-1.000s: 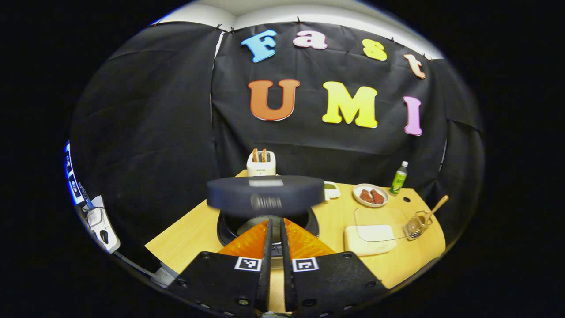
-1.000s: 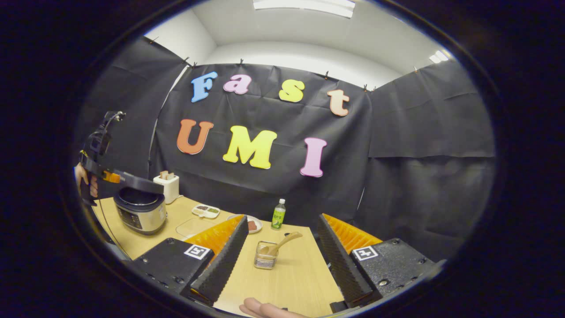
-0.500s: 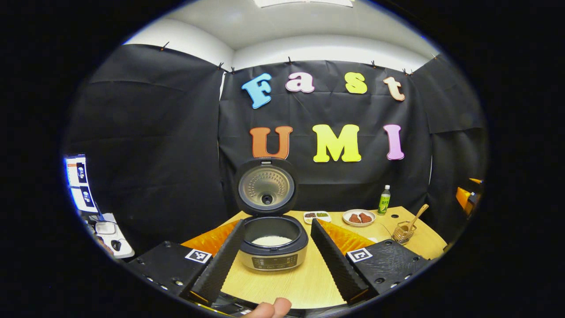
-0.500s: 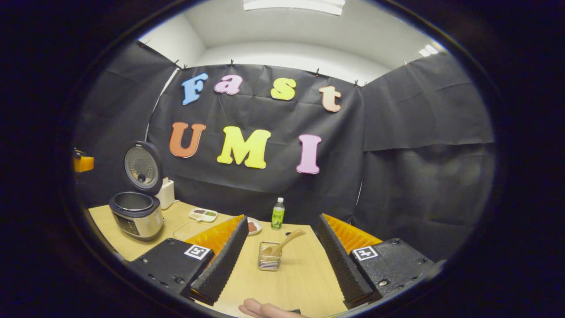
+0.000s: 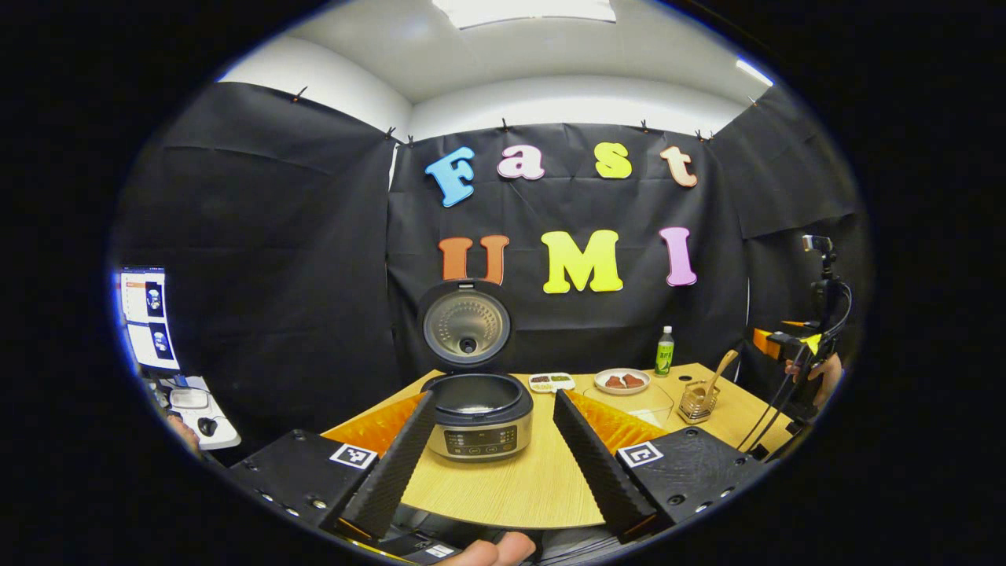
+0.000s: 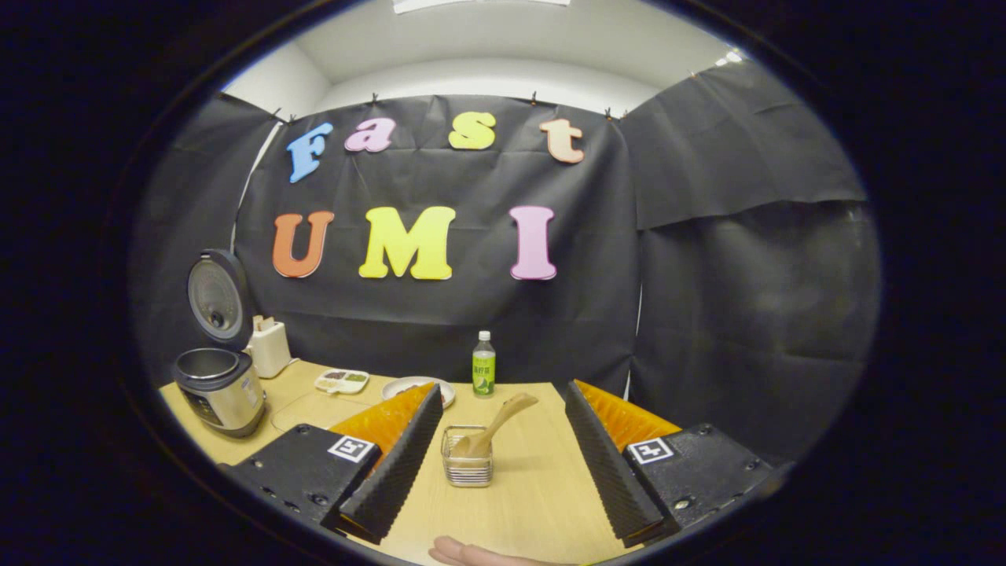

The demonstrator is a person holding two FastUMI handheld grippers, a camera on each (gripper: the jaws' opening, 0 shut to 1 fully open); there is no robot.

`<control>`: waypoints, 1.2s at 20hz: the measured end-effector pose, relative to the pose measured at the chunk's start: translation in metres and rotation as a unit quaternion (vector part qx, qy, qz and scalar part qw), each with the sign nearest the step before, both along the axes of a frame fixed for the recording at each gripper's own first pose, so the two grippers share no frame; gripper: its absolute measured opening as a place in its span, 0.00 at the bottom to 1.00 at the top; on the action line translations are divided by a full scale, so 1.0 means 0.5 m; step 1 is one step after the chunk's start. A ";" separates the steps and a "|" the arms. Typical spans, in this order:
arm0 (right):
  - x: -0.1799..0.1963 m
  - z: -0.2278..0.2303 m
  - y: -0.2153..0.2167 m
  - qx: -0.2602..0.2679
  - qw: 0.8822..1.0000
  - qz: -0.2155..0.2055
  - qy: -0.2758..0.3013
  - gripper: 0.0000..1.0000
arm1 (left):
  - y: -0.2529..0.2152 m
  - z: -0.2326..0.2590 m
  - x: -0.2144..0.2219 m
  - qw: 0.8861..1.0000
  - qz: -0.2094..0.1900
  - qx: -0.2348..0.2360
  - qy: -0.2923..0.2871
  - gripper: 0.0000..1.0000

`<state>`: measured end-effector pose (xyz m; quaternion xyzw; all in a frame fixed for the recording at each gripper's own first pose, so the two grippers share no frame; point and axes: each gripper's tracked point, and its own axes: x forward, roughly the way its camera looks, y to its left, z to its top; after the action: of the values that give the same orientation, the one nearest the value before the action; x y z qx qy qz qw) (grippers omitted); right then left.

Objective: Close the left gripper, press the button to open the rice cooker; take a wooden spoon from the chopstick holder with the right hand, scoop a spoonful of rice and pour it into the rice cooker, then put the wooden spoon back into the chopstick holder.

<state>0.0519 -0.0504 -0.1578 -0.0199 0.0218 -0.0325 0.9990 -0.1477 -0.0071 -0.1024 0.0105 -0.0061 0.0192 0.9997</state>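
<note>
Pulled back from the rice cooker [image 5: 479,415] since a second ago, the left gripper [image 5: 492,448] now has its fingers spread wide, with the cooker framed between them and its lid [image 5: 466,325] standing upright. Across the table [image 5: 511,487], the right gripper [image 6: 498,444] also hangs with fingers apart, the chopstick holder [image 6: 467,467] between them, close ahead, with the wooden spoon [image 6: 497,425] leaning in it. A green bottle [image 6: 483,373] stands behind.
</note>
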 end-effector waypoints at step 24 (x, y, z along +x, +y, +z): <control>0.412 -0.244 0.027 0.127 0.984 0.066 0.106 0.77 | 0.032 -0.110 0.039 0.999 0.017 0.005 0.034 0.96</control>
<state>0.2580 -0.0371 -0.2799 0.1023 0.1302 0.0387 0.9854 -0.1281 0.0087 -0.1576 0.0166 0.0284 0.0358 0.9988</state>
